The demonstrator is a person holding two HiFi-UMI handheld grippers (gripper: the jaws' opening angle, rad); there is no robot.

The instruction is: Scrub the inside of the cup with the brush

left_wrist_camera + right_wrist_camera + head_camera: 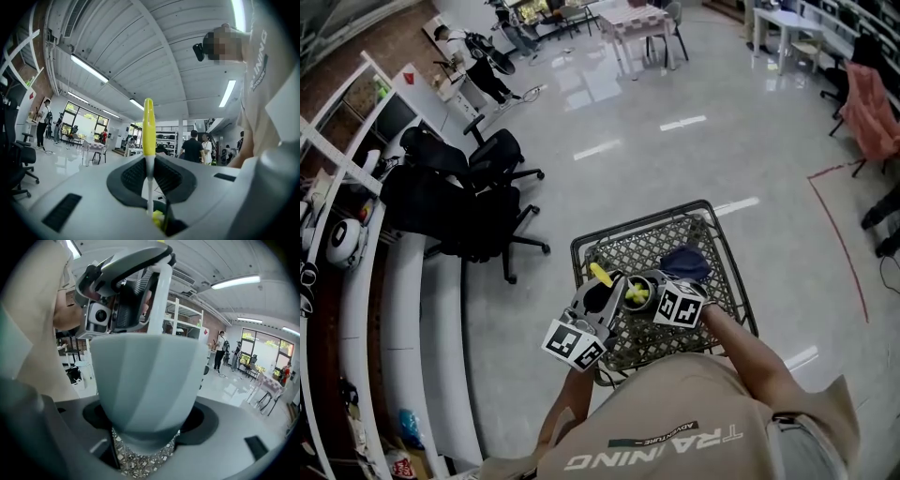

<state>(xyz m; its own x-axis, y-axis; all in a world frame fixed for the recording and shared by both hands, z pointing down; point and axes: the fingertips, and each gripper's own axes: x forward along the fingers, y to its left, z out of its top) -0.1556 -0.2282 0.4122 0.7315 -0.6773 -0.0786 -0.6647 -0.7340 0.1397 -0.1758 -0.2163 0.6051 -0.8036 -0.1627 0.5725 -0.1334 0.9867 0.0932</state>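
Over the black mesh table [727, 281] my right gripper [658, 294] is shut on a pale grey cup [641, 292]. In the right gripper view the cup [145, 380] fills the space between the jaws, its mouth turned away. My left gripper [606, 302] is shut on a brush with a yellow handle [600, 275]; its yellow-green head [637, 294] sits inside the cup. In the left gripper view the yellow handle [148, 126] and white shaft [149, 185] stand upright between the jaws. From the right gripper view the white shaft [161, 301] drops into the cup from the left gripper [119, 291] above.
A dark blue cloth [684, 261] lies on the table beyond the cup. Black office chairs [473, 202] stand to the left by a white curved counter [403, 319]. Shiny floor lies beyond, with a red line [839, 234] on the right.
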